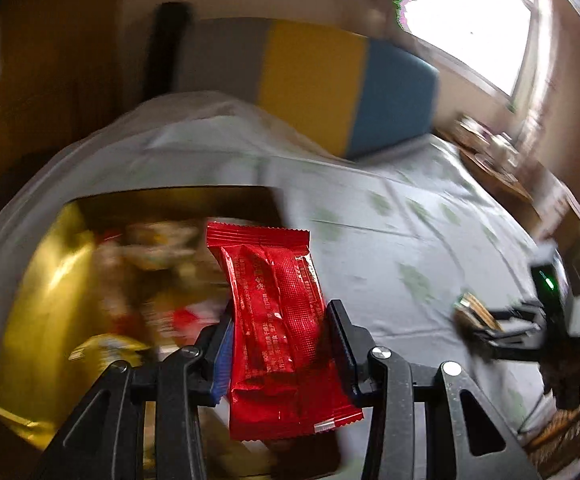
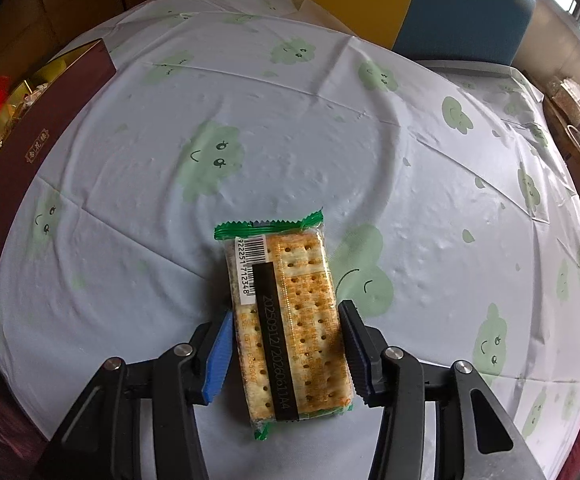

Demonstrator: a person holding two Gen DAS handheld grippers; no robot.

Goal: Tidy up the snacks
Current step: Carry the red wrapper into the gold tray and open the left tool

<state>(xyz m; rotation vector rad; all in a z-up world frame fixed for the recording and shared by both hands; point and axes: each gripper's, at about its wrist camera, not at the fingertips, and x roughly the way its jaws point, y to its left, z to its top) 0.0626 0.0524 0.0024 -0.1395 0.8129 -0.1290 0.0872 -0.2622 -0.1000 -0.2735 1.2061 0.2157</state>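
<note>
My left gripper (image 1: 280, 320) is shut on a red snack packet (image 1: 278, 320) and holds it in the air beside an open gold-lined box (image 1: 38, 292) holding several snacks. My right gripper (image 2: 288, 328) is closed on a clear, green-edged cracker packet (image 2: 290, 320) that lies just above or on the table; both pads touch its sides. In the left wrist view the right gripper (image 1: 490, 324) shows blurred at the far right with the cracker packet (image 1: 476, 310). The box's dark red wall (image 2: 38, 140) shows at the left of the right wrist view.
The round table (image 2: 330, 140) has a pale blue cloth with green cloud faces. A grey, yellow and blue chair back (image 1: 330, 92) stands behind it. A wooden sideboard (image 2: 578, 132) with small items stands at the right, under a bright window (image 1: 474, 24).
</note>
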